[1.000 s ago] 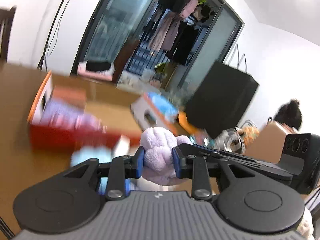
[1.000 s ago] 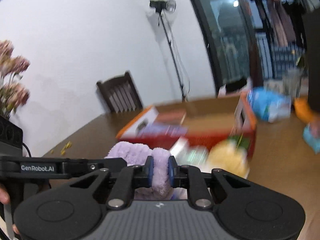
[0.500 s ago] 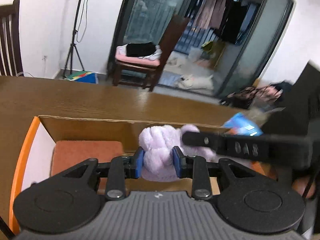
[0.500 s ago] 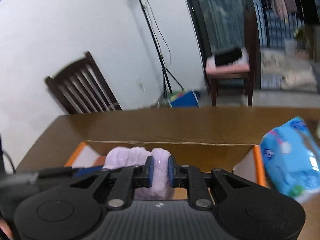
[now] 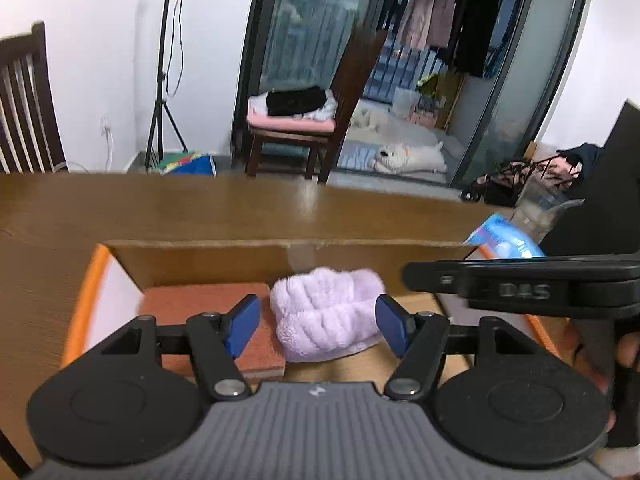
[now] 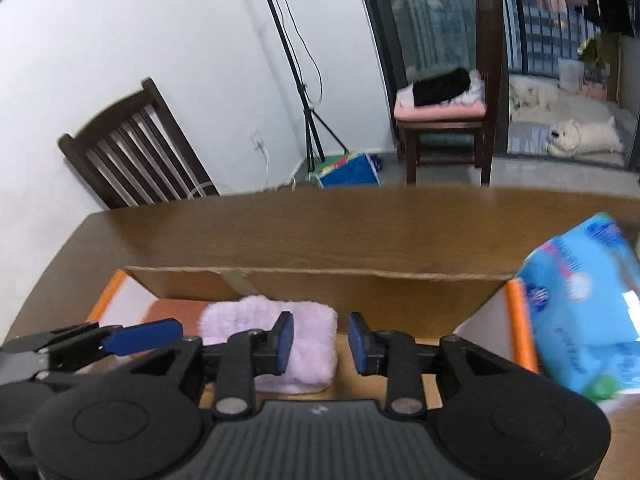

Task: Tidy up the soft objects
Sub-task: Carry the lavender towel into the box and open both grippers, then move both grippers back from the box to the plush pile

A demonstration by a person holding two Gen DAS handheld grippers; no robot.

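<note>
The lilac towel looked plush and fuzzy; the box was matt brown cardboard; the wooden counter carried a soft sheen.

Beyond my brown wooden table stands a white wall with a dark slatted chair and a black tripod. A second chair holds a pink cushion before glass doors; clothes hang behind.
</note>
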